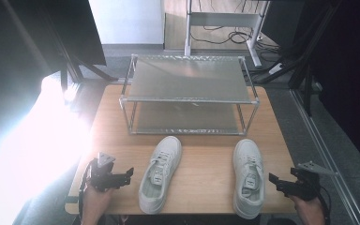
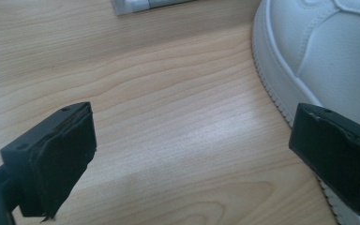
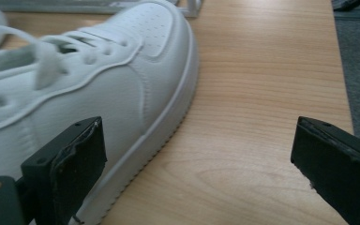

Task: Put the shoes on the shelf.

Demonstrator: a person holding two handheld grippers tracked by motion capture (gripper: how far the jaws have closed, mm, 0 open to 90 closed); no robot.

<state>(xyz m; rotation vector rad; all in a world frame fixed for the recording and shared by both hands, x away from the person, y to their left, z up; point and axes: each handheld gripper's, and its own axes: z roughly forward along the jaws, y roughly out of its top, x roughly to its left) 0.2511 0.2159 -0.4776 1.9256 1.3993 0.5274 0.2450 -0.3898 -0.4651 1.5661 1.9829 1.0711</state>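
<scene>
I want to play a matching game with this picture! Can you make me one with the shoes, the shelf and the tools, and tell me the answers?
Things:
1. Left shoe
2. Right shoe
3. Metal shelf
4. Left tool

Places or states:
A. Stands at the far side of the table, both levels bare
B. Lies slanted, toe leaning toward the right
C. Open, beside the left shoe, not touching it
D. Lies nearly straight, toe toward the shelf, next to the right tool

Pairs: 1-B, 2-D, 3-A, 4-C
</scene>
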